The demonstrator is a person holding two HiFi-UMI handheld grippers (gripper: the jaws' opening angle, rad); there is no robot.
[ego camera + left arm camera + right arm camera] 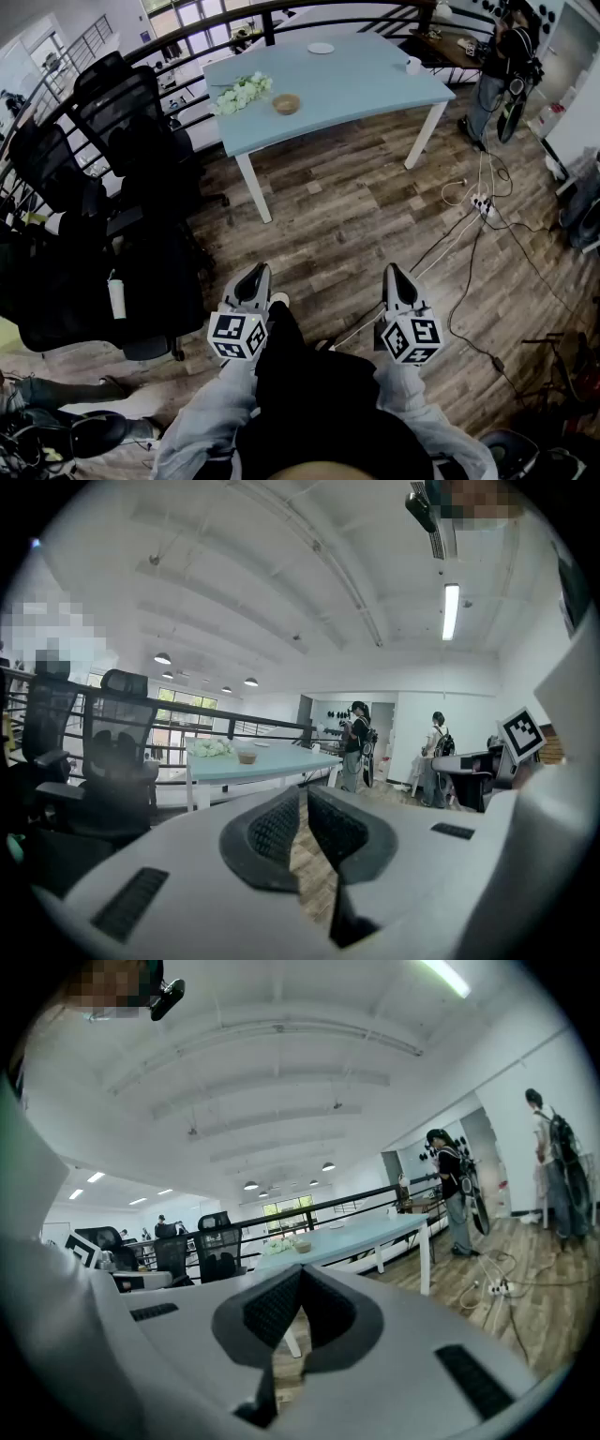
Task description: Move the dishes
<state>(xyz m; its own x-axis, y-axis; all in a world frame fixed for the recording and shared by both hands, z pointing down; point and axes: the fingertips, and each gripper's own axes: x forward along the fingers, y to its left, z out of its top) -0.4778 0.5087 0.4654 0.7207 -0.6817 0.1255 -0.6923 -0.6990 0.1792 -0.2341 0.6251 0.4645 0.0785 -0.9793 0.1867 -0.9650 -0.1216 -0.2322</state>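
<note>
My own dark top (pixel 309 394) and pale grey sleeves (pixel 202 422) fill the bottom of the head view. Just past them I hold both tongs out nearly level over the brown wood-plank floor (pixel 347 216). The white left gripper (pixel 255 274) has its ribbed black pads drawn in tip to tip with nothing between them. The white right gripper (pixel 396 274) is closed the same way and is empty too. Each carries its cube of square markers near my hands.

The dishes are well apart from me, on the light blue rectangular table (pixel 356 80) with white legs across the floor. A small round brown bowl (pixel 287 103) sits near the table's near left part, just beside a bunch of white flowers (pixel 242 93) lying on the top. From here I cannot tell what the bowl holds. A flat white plate (pixel 321 48) lies toward the far edge, and a small white cup (pixel 413 65) stands by the right end; its inside is too small to make out.

Black mesh office chairs (pixel 131 122) crowd the left, in front of a curved black railing (pixel 187 37). A person in dark clothes (pixel 502 56) stands beyond the table's right end, and a white power strip (pixel 482 203) with trailing cables lies on the floor to my right.
</note>
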